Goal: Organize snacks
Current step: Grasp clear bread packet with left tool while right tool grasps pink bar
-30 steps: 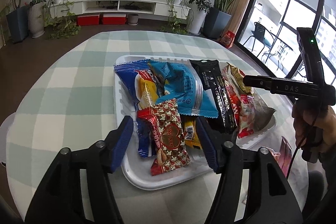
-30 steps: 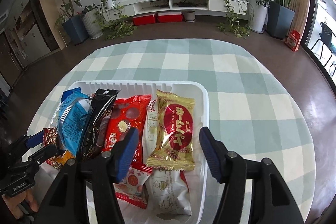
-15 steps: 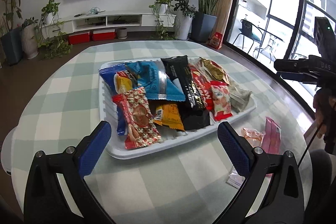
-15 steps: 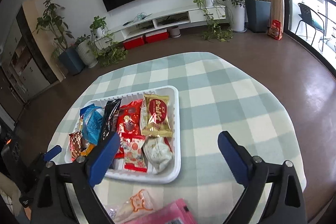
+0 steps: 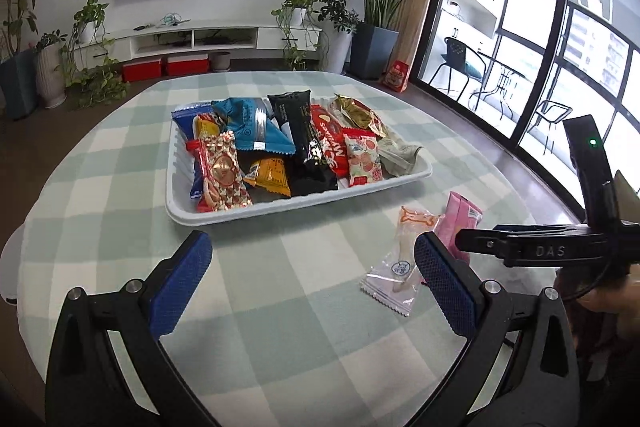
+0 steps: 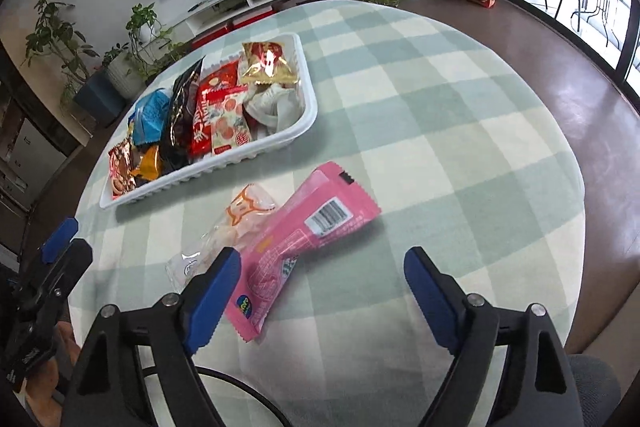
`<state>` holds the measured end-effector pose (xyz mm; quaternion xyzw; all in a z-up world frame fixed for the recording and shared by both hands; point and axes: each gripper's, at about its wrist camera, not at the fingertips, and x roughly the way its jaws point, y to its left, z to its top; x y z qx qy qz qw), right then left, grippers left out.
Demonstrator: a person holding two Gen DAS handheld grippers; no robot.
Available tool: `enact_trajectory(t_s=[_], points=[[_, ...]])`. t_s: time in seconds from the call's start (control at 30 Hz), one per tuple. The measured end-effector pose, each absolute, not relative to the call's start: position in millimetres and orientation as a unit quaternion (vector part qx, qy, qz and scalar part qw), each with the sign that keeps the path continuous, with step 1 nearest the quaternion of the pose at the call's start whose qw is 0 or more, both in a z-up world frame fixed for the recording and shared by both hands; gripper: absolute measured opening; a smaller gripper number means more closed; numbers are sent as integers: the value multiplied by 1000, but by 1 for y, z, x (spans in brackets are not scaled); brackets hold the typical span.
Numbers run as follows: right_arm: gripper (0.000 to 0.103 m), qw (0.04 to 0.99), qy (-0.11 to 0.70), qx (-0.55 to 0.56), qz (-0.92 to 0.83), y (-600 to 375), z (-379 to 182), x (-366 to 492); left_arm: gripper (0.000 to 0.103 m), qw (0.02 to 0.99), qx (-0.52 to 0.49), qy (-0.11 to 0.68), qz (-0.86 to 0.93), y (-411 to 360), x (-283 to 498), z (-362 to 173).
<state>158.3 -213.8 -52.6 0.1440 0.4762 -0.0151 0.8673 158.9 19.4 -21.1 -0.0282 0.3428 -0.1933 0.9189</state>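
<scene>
A white tray [image 5: 280, 211] on the checked table holds several snack packets, among them a red patterned one [image 5: 222, 173] and a gold one [image 6: 269, 63]. In front of the tray [image 6: 224, 163] lie a pink packet [image 6: 308, 235] and a clear packet with an orange bone print [image 6: 236, 223]. My left gripper [image 5: 312, 259] stands wide open over bare cloth, short of the tray, with the clear packet [image 5: 400, 263] by its right finger. My right gripper [image 6: 322, 267] hovers over the pink packet's near end, its jaws closing but not touching it.
The round table's edge [image 6: 568, 187] curves close on the right, with brown floor beyond. The right gripper [image 5: 532, 251] and a person's hand show at the far right of the left wrist view. The left gripper [image 6: 60, 239] shows at the left edge of the right wrist view.
Both grippers have pulled back from the tray and spread their jaws, leaving the red patterned and gold packets in it. The right gripper now hangs over the pink packet.
</scene>
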Motion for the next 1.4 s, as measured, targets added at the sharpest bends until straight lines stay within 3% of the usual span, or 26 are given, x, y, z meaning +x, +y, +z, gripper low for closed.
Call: enact_trajectory(t_s=[0.3,0.53,0.6,0.67,0.77,1.1,1.2,1.3,1.4], points=[[75,866,486,117,-14,-191,-68,174,103,913,-19,355,-202,17,149,-21],[56,869,483,107,-12,-197,-67,176,103,907,-6,370,-201,9,156,-22],[49,869,484,103,-8,-196,-67,175,103,905,5,373,-205,4,160,-21],[35,869,486,89,-3,-193,-66,175,103,901,24,380,-209,-5,165,-20],[28,869,489,79,6,-194,-66,171,103,887,59,400,-224,-22,175,-24],[27,867,493,70,16,-218,-65,137,100,834,162,462,-256,-89,208,-57],[27,867,492,77,24,-223,-65,130,93,821,176,477,-259,-101,213,-65],[27,868,490,82,31,-225,-65,127,76,813,168,488,-269,-109,218,-68],[27,869,486,83,35,-225,-65,125,73,808,178,495,-264,-118,224,-68]])
